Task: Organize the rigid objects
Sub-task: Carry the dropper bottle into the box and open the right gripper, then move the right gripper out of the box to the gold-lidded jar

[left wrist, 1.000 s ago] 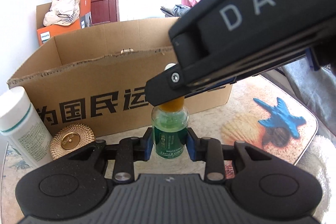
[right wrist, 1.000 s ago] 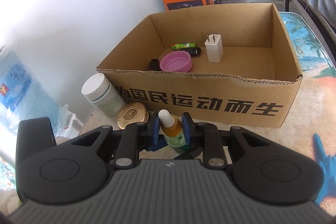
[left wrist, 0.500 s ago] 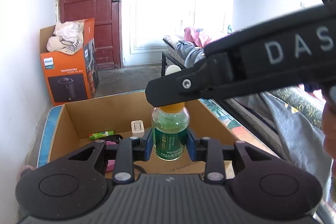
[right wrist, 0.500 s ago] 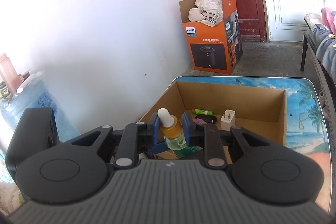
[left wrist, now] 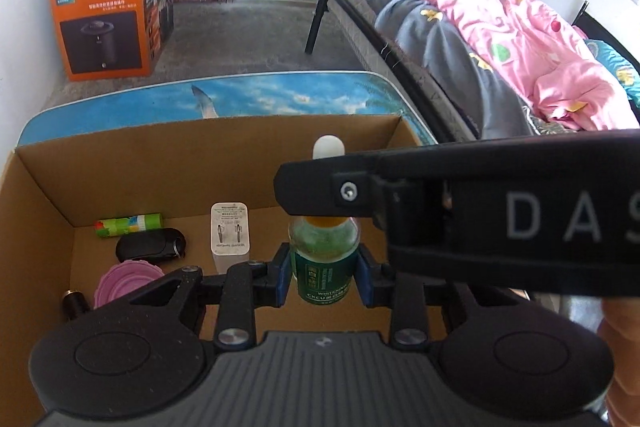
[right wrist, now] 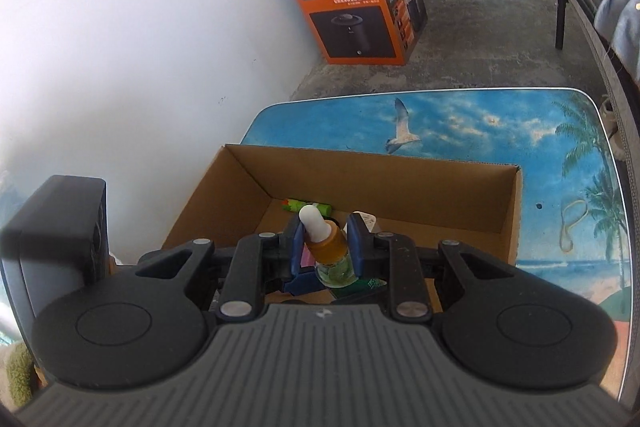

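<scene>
Both tools were on the one dropper bottle [left wrist: 323,267], carried in the air above the open cardboard box [left wrist: 208,155]: the left tool [left wrist: 323,277] was clamped narrow on the green-labelled body, the right tool [right wrist: 325,245] pinched tight on the orange collar just under the white bulb. This looked like the carry-and-place step of the tidy-up, with the bottle over the box floor but not yet set down. The next move, I'd judge, called for lowering it upright into the bare patch of floor to the right of the white charger [left wrist: 229,231], then easing both grips off without tipping it, top grip first most likely.

Already in the box were a green tube [left wrist: 128,224], a black key fob [left wrist: 151,250], a pink lid [left wrist: 120,281] and a small dark cylinder [left wrist: 74,303]. The right tool's arm cut across the left view and hid the bottle's neck; the near wall of the box sat out of sight under both tool bodies, and the bottle's base and its clearance above the floor couldn't be read. The worktop [right wrist: 460,123] showed only beyond the box
</scene>
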